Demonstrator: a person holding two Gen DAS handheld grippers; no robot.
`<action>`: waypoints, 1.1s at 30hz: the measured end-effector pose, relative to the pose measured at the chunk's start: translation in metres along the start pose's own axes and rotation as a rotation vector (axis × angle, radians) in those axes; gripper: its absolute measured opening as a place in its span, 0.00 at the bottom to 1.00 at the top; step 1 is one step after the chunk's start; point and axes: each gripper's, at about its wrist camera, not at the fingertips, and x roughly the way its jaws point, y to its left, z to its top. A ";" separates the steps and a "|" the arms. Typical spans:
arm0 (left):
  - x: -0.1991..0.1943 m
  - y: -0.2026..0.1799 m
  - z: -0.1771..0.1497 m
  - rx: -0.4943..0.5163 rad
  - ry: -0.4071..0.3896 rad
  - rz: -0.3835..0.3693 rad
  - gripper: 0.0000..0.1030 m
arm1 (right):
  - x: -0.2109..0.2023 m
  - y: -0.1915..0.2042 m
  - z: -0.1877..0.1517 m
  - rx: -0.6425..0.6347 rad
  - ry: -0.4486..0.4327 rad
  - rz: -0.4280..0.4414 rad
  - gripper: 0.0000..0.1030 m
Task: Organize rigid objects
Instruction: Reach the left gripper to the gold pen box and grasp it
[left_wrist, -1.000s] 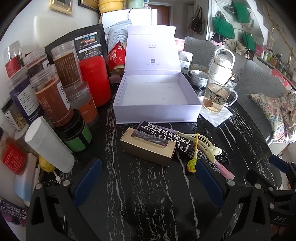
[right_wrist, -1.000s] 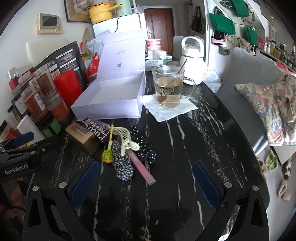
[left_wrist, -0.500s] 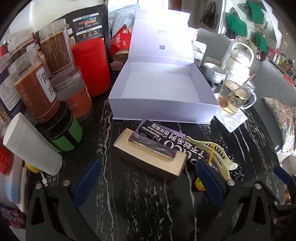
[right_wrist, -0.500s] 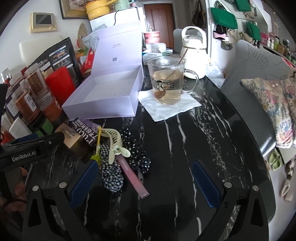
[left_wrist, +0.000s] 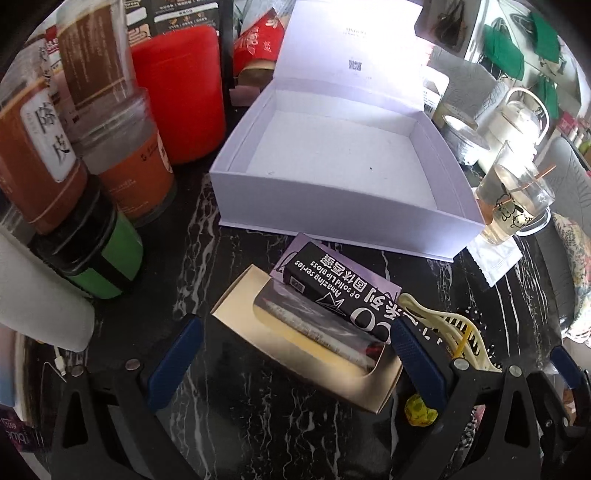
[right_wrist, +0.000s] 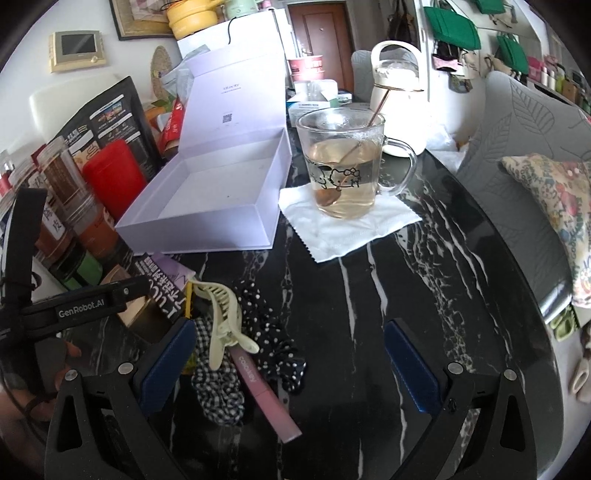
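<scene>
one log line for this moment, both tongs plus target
left tongs: open, straddling gold box | right tongs: open, empty | white box: lid up, nothing inside | stage: pre-grasp

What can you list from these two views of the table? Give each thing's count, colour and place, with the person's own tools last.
gift box: one, pale lilac, open and empty, table middle
gold carton: one, between the left tool's fingers
lip gloss box: one, black, leaning on the gold carton
hair claw: one, cream, on the scrunchies
scrunchies: two, dark patterned, beside the pink tube
pink tube: one, near table edge
glass mug: one, clear, on white napkin
red canister: one, left of gift box
left tool: one, black, blue pads, open
right tool: one, open, nothing held
</scene>
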 end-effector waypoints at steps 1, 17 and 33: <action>0.002 0.000 0.000 0.006 0.006 0.009 1.00 | 0.002 0.000 0.001 0.002 0.005 0.001 1.00; 0.002 0.005 -0.023 0.116 0.049 0.046 1.00 | 0.004 -0.001 -0.009 -0.013 0.001 0.002 1.00; -0.019 0.007 -0.036 0.195 -0.056 0.100 0.73 | 0.002 -0.010 -0.013 -0.020 0.000 -0.122 1.00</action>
